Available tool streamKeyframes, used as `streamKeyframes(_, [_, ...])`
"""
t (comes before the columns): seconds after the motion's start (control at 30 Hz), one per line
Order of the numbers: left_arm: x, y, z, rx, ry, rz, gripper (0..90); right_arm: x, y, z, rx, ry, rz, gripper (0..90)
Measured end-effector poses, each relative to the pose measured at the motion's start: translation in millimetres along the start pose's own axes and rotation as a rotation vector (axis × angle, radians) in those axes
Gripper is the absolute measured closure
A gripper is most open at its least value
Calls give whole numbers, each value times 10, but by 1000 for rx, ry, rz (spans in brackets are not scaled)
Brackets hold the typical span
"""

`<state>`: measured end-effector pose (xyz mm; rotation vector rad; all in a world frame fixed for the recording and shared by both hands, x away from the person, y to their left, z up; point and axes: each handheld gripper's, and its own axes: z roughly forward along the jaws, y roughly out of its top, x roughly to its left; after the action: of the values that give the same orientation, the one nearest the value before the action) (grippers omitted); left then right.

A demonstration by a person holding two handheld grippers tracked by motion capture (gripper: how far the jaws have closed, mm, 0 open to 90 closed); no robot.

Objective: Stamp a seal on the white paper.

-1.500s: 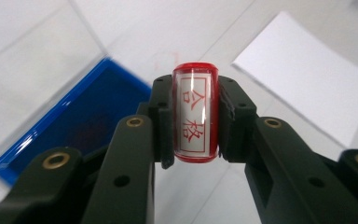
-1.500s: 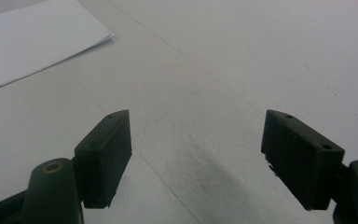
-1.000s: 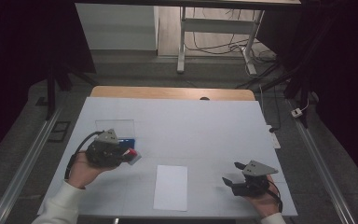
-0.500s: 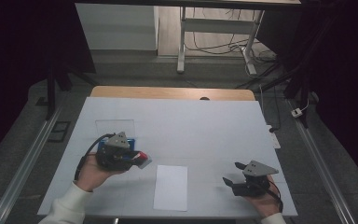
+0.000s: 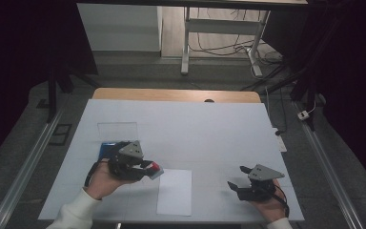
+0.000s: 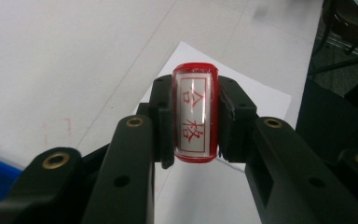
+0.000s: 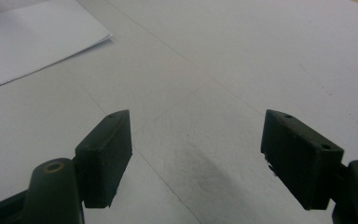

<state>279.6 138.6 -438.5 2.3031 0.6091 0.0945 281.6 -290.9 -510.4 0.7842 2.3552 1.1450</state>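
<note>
Between left gripper (image 6: 193, 121) fingers: red stamp (image 6: 195, 116) clamped, face toward camera, long axis upright; right gripper (image 7: 196, 154) fingers apart.

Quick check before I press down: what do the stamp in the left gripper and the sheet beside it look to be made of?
The stamp, clamped between the left gripper jaws, looks like glossy red plastic: its rim catches highlights, and a clear face covers a white label with red characters. The sheet looks like plain matte white paper; its edge in the right gripper view hints at several stacked leaves, though that is uncertain.
</note>
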Motion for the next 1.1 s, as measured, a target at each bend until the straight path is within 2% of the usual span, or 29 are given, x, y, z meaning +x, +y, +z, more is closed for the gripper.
streamKeyframes(0.4, [-120, 69, 231, 53, -53, 38, 701, 0, -4, 5, -1, 1, -1, 241])
streamKeyframes(0.7, [-203, 134, 404, 94, -77, 68, 701, -5, -7, 10, 3, 1, -9, 241])
streamKeyframes(0.87, [-244, 156, 493, 125, -59, 83, 702, -4, -10, 9, 1, 0, -2, 241])
streamKeyframes(1.1, [-280, 176, 577, 155, -32, 82, 702, -3, -9, 11, 6, 2, -4, 241])
